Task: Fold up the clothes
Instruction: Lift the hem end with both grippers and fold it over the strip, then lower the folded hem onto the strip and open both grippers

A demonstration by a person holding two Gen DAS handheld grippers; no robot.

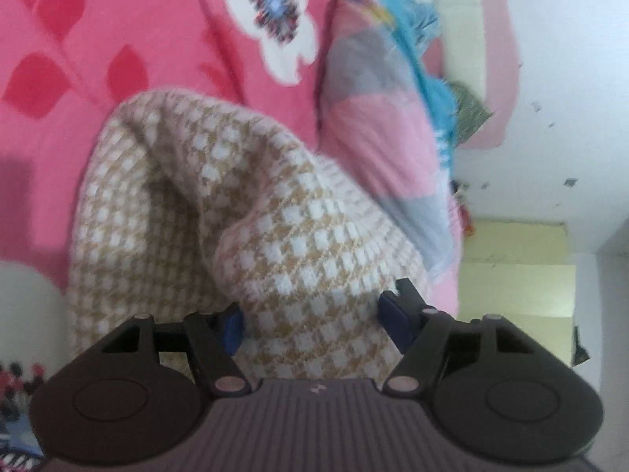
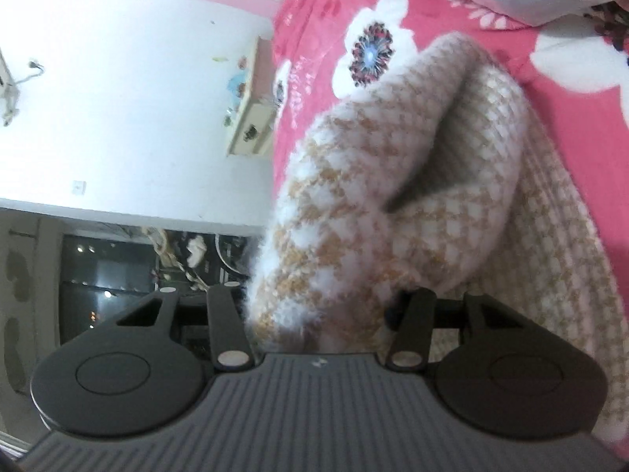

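**Both tongs clamped on the sweater**

Bunched between my left tongs [image 1: 310, 314], the checked beige-and-white sweater [image 1: 188, 212] is pinched and lifted off the pink flowered bedsheet [image 1: 129, 31]. My right tongs [image 2: 322, 314] grasp another fold of it. Beyond lies a striped blanket [image 1: 373, 118].

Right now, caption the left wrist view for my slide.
Left gripper bunching a beige checked knit garment over a pink floral bedsheet.

Left gripper [image 1: 310, 316] fingers [image 1: 393, 314] clamp houndstooth knit [image 1: 220, 196] over pink floral bedsheet [image 1: 137, 19].
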